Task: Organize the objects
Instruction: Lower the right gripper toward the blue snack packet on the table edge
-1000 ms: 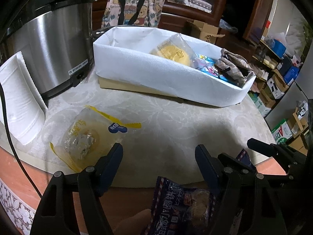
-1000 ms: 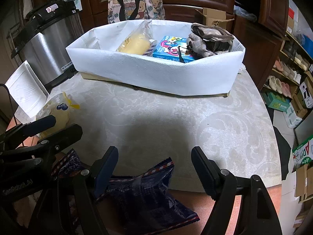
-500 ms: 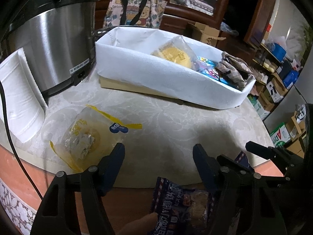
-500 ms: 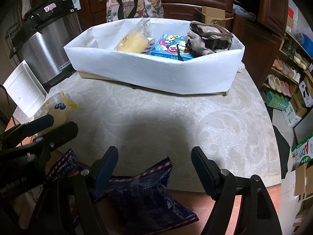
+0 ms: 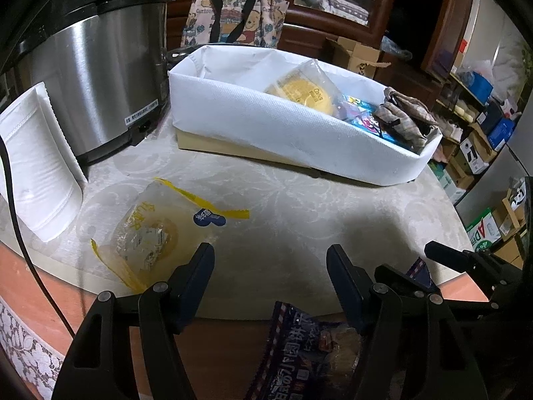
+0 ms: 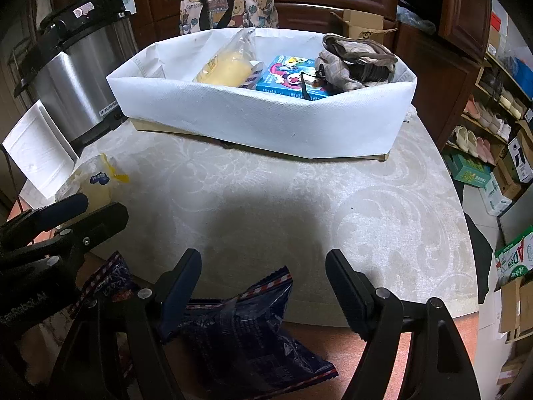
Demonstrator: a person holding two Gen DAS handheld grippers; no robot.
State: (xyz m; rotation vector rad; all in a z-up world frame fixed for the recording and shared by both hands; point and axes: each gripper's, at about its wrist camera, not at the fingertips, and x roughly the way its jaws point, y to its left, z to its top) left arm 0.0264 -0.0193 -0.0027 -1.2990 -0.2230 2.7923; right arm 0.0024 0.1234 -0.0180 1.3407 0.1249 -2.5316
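Note:
A white fabric-lined box (image 5: 293, 133) (image 6: 266, 123) stands at the back of the table. It holds a yellow snack bag (image 5: 303, 90) (image 6: 226, 68), a blue cartoon box (image 6: 286, 75) and a plaid pouch (image 5: 404, 116) (image 6: 353, 60). A clear and yellow snack bag (image 5: 150, 233) (image 6: 95, 186) lies on the table at front left. A dark blue snack bag (image 5: 309, 356) (image 6: 246, 330) lies at the table's near edge, below both grippers. My left gripper (image 5: 269, 266) and right gripper (image 6: 263, 270) are open and empty, side by side.
A steel cooker (image 5: 90, 76) (image 6: 70, 70) stands at back left, with a white paper roll (image 5: 33, 163) (image 6: 36, 153) in front of it and a black cord (image 5: 20, 220). A patterned tote bag (image 6: 230, 3) sits behind the box. Shelves and cartons line the right.
Both grippers have edged slightly forward toward the table. The objects have not moved.

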